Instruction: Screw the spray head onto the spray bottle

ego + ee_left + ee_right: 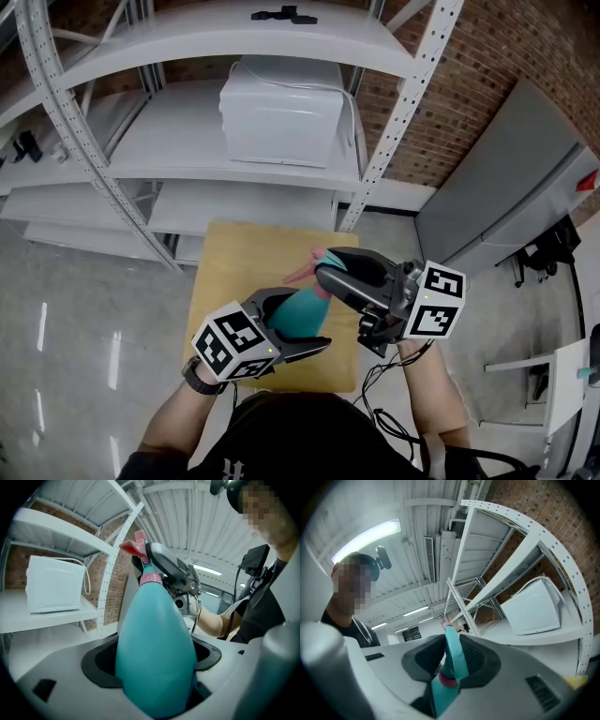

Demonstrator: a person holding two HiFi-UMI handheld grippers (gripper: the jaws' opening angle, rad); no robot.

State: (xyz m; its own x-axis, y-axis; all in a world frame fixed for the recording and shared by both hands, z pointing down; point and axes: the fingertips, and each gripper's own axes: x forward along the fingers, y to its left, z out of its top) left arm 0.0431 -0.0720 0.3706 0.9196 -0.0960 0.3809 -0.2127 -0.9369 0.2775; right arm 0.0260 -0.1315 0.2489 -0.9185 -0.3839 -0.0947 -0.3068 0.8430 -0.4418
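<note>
A teal spray bottle (298, 317) is held above the small wooden table (230, 267), with my left gripper (307, 321) shut on its wide body. In the left gripper view the bottle (157, 658) fills the space between both pads and narrows to a pink collar (151, 579). The spray head (317, 258), teal with a pink trigger (135, 546), sits on the bottle's neck. My right gripper (323, 270) is shut on the spray head. In the right gripper view the head (453, 651) stands between the pads, with the pink collar (448, 680) just below.
White metal shelving (187, 141) rises behind the table, and a white box (281, 112) rests on one shelf. A brick wall (487, 66) and a grey cabinet (506, 197) stand to the right. Cables (384, 375) hang from the right gripper.
</note>
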